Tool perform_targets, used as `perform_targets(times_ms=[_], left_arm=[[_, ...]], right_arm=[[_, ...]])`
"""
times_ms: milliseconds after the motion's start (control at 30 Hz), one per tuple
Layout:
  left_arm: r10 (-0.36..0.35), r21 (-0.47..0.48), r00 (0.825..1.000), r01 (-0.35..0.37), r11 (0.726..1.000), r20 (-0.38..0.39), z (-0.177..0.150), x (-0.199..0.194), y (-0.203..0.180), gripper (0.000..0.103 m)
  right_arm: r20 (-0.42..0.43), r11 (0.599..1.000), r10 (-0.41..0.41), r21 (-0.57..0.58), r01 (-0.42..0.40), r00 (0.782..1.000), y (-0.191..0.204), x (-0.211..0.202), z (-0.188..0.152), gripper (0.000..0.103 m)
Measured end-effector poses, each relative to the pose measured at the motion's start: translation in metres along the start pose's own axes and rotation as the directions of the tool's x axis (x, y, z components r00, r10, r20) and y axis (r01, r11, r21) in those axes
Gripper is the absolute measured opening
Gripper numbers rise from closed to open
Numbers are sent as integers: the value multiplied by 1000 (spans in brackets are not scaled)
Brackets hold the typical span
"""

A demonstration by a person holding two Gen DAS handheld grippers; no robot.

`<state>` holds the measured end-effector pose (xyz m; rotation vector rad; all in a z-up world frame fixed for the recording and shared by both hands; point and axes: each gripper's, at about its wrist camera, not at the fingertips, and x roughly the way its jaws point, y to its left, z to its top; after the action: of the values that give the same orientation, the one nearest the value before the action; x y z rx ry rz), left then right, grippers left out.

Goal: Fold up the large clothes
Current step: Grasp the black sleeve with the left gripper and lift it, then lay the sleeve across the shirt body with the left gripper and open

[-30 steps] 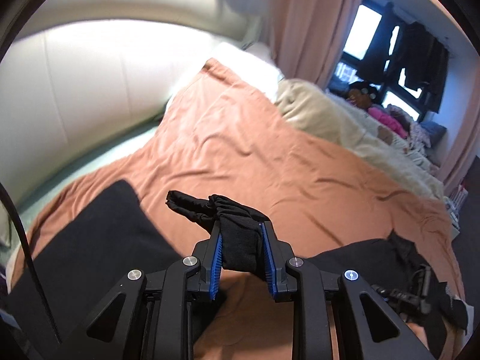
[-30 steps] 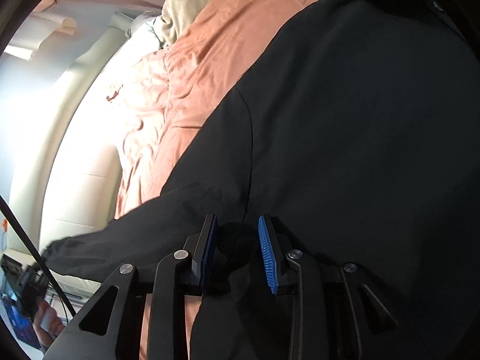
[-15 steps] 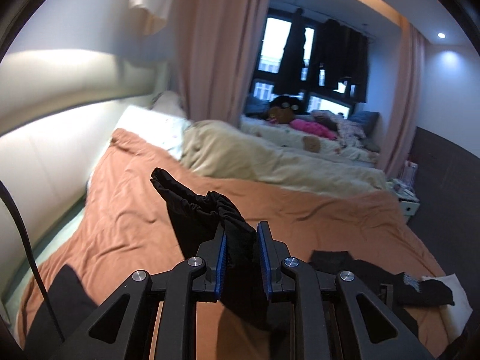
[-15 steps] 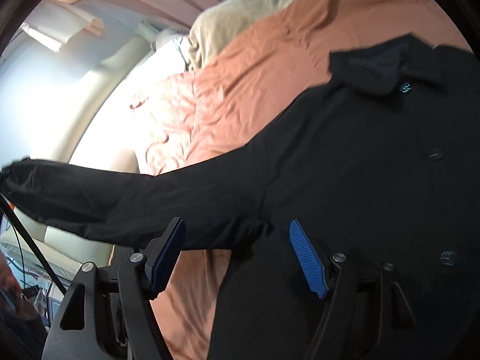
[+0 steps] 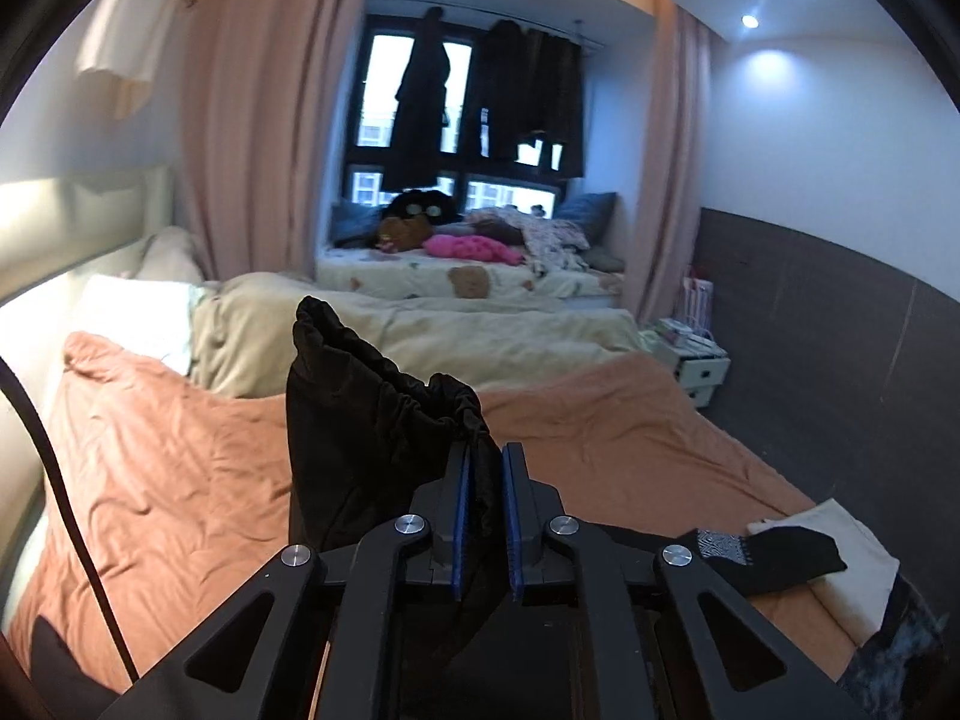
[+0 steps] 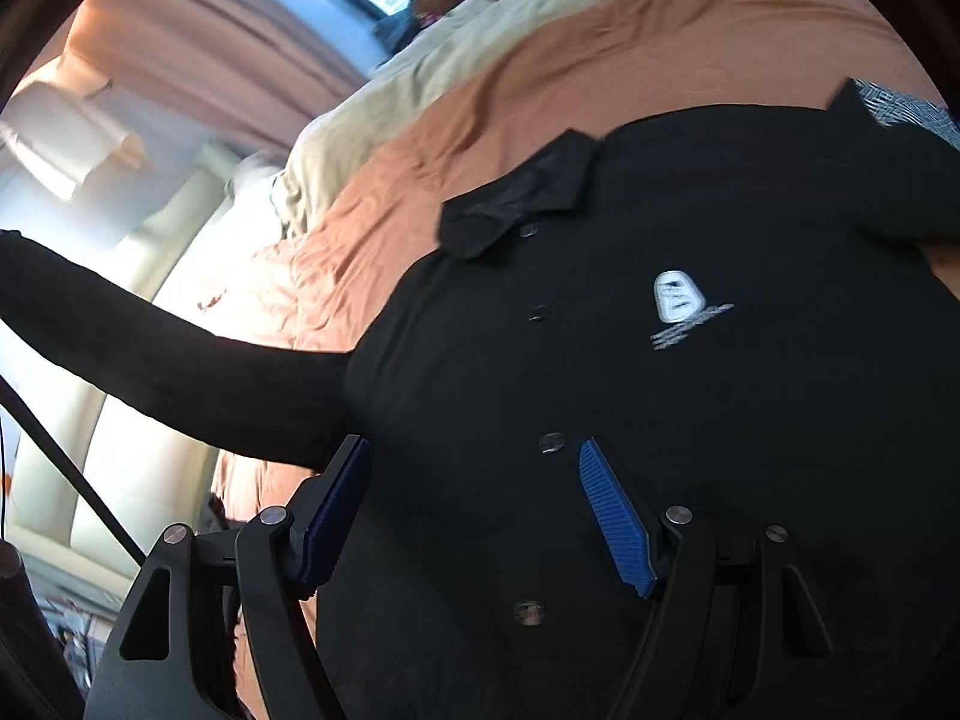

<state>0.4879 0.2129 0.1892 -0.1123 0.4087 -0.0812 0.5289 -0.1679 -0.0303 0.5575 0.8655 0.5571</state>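
A black button-front jacket point(image 6: 660, 396) with a collar and a white chest logo lies spread on the orange bedspread point(image 6: 540, 72). My left gripper point(image 5: 485, 468) is shut on the jacket's gathered sleeve cuff point(image 5: 372, 414) and holds it lifted above the bed. In the right wrist view that sleeve point(image 6: 156, 360) stretches up and out to the left. My right gripper point(image 6: 474, 474) is open and empty, hovering just above the jacket's front near a button.
A beige duvet point(image 5: 384, 330) and white pillow point(image 5: 132, 312) lie at the head of the bed. Black and white clothes point(image 5: 798, 546) sit at the bed's right edge. A second bed point(image 5: 468, 276), pink curtains and a window are beyond.
My left gripper has lifted the sleeve cuff up off the bed. My right gripper has opened, let go of the jacket and pulled back above it.
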Motion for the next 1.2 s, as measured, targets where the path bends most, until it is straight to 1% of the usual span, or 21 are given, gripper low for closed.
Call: perform_targets(times_ms=[100,167,267,300,367,433,467,500,533,567,633,700,733,800,900,1000,1067,1133,1200], left_arm=[[-50,17,998,51,999,-29,1,24,-22,10],[-83,29,996,84,996,-44,1,40,-37,10],[-147,31,987,150,988,-71,-4,67,-59,9],[-169,33,982,172,984,-84,-7,76,-66,10],[-224,43,966,231,972,-130,-14,100,-83,10],[-279,41,943,291,956,-181,-32,121,-102,13],[-301,39,928,317,948,-220,-43,133,-110,25],[-317,34,912,337,941,-262,-54,147,-117,49],[-325,27,893,350,936,-310,-69,161,-126,64],[-327,24,885,355,935,-332,-82,169,-130,82],[-331,28,875,364,931,-354,-108,177,-134,83],[-316,19,869,349,937,-380,-122,184,-132,83],[-296,17,872,328,945,-390,-129,185,-126,83],[-261,17,882,291,957,-393,-137,185,-116,83],[-193,1,899,211,978,-393,-148,182,-90,83],[-120,-39,916,114,993,-384,-157,178,-49,83],[-55,-55,926,37,998,-374,-163,173,-27,82],[2,-75,934,-31,997,-358,-174,164,-3,79],[37,-97,931,-77,992,-362,-185,161,18,75]], right_arm=[[31,999,0,41,-1,1000,-9,-2,9,71],[44,998,-4,67,1,999,-14,-6,7,71],[53,993,14,112,-20,999,-26,-7,11,71],[61,992,10,125,-18,998,-31,-8,13,71],[80,988,-1,156,-12,997,-44,-11,18,71],[104,981,-11,193,-9,995,-55,-17,22,71],[117,976,-21,218,-5,993,-63,-20,24,71],[126,972,-28,235,-3,992,-69,-25,23,71],[136,967,-33,255,-3,990,-73,-26,23,71],[146,962,-37,274,-4,989,-78,-29,23,71],[169,951,-50,309,-5,984,-87,-36,23,71],[187,949,-62,316,0,980,-93,-45,25,71],[191,948,-72,317,8,979,-95,-46,24,71],[189,946,-89,324,23,978,-98,-44,23,71],[166,932,-103,360,37,981,-107,-34,20,71],[157,920,-90,391,22,983,-110,-31,20,71],[159,913,-74,408,3,984,-111,-32,20,71],[158,910,-67,414,-5,985,-113,-32,21,71],[160,911,-72,412,0,984,-116,-26,25,71]])
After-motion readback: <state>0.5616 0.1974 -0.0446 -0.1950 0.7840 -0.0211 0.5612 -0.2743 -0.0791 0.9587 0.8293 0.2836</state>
